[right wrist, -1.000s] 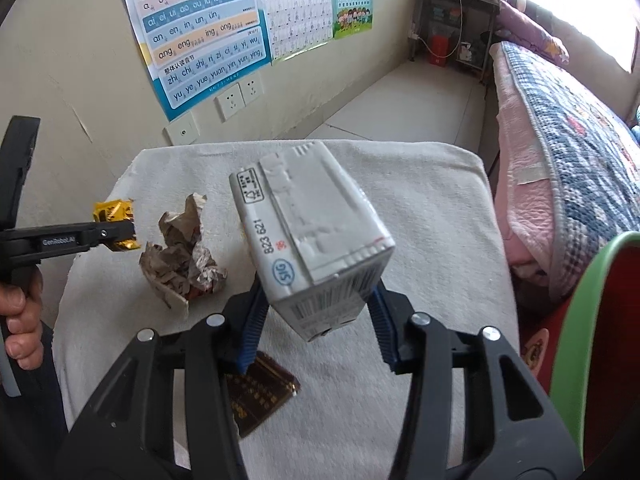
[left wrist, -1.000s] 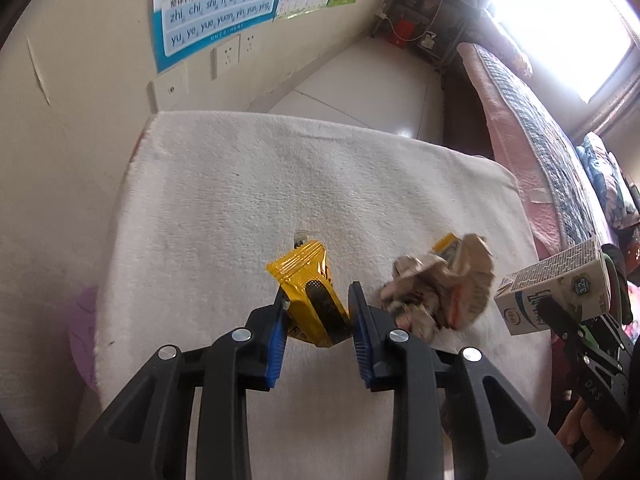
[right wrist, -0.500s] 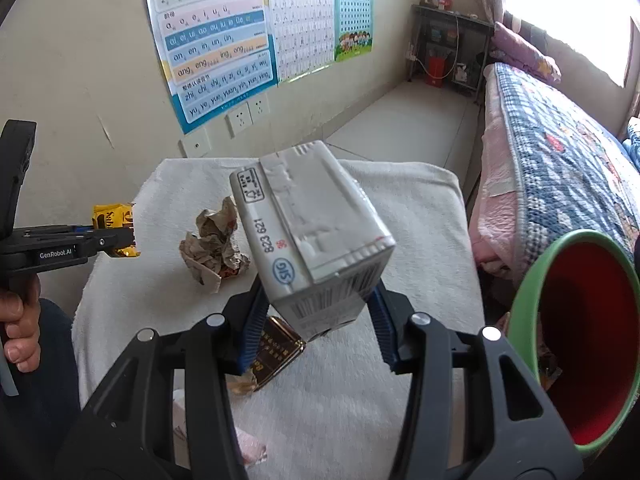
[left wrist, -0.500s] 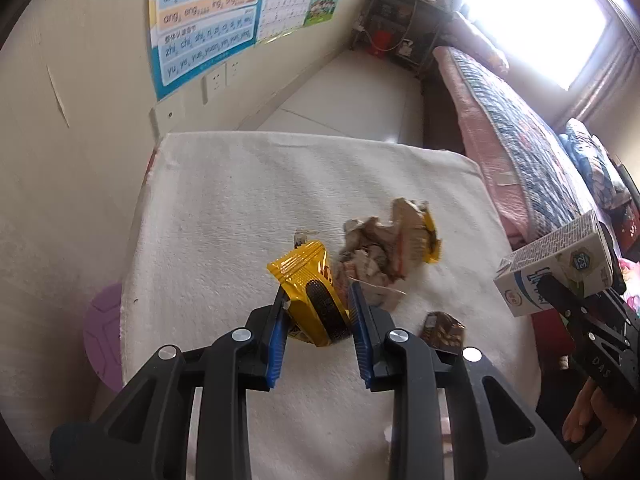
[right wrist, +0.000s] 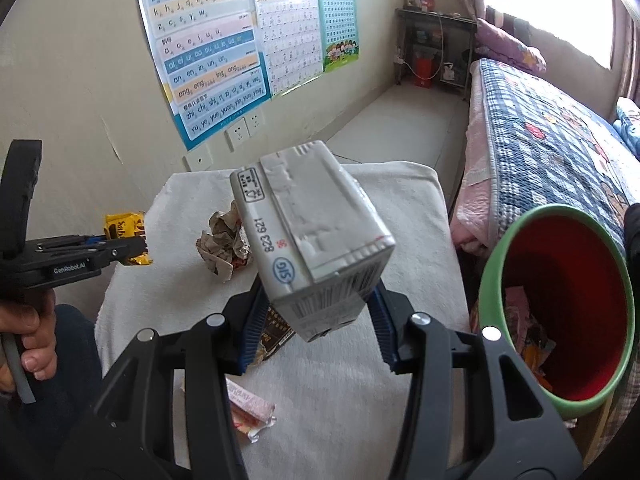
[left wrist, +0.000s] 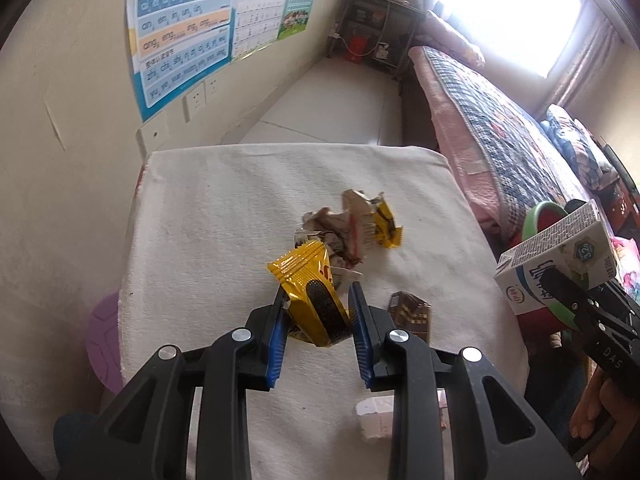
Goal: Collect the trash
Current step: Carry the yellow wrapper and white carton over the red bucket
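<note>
My left gripper (left wrist: 316, 312) is shut on a yellow foil snack wrapper (left wrist: 310, 288), held above the white-towelled table (left wrist: 208, 216); the same wrapper (right wrist: 126, 236) shows in the right wrist view at the left. My right gripper (right wrist: 316, 320) is shut on a white milk carton (right wrist: 308, 236), lifted off the table; from the left wrist view the carton (left wrist: 560, 264) hangs at the right. A red bin with a green rim (right wrist: 568, 304) stands right of the table, trash inside. On the towel lie crumpled paper (left wrist: 340, 232), a brown wrapper (left wrist: 412, 312) and a pink wrapper (right wrist: 248, 408).
A wall with posters (right wrist: 208, 64) and sockets runs along the left. A bed with a patchwork quilt (right wrist: 552, 128) lies to the right, behind the bin. A purple round thing (left wrist: 104, 344) sits low, left of the table. A person's hand (right wrist: 28, 340) holds the left gripper.
Both grippers have risen and drawn back from the table with their loads. The bin has come into the right wrist view, and more of the towel's near part with the brown and pink wrappers shows.
</note>
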The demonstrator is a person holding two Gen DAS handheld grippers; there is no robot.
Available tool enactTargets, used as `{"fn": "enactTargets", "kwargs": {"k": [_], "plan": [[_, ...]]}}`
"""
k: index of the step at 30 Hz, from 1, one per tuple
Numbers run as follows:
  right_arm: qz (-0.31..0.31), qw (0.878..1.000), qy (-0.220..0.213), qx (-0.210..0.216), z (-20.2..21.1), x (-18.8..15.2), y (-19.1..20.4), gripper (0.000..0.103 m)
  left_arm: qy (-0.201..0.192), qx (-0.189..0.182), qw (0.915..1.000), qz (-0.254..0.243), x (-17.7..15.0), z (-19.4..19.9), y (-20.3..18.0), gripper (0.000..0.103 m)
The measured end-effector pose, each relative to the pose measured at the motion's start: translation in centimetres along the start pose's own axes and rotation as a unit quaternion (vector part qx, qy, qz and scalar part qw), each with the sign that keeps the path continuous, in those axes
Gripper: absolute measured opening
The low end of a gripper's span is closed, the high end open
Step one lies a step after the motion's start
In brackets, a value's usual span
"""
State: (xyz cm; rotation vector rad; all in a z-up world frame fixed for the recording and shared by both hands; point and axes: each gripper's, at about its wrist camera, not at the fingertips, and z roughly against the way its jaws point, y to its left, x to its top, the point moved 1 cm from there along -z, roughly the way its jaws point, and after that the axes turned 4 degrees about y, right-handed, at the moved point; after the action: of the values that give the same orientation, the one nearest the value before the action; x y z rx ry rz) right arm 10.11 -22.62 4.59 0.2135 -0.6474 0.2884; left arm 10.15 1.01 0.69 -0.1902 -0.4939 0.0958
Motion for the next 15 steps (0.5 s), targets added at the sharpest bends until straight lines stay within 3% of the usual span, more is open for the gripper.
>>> {"fn": "enactTargets", "kwargs": {"k": [15], "plan": [[-0.036, 0.999, -0.024, -0.016, 3.6, -0.9, -4.0, 0.046, -0.003, -0.030, 0.9983, -0.050, 0.7, 0.3, -6.3, 0.027]]}}
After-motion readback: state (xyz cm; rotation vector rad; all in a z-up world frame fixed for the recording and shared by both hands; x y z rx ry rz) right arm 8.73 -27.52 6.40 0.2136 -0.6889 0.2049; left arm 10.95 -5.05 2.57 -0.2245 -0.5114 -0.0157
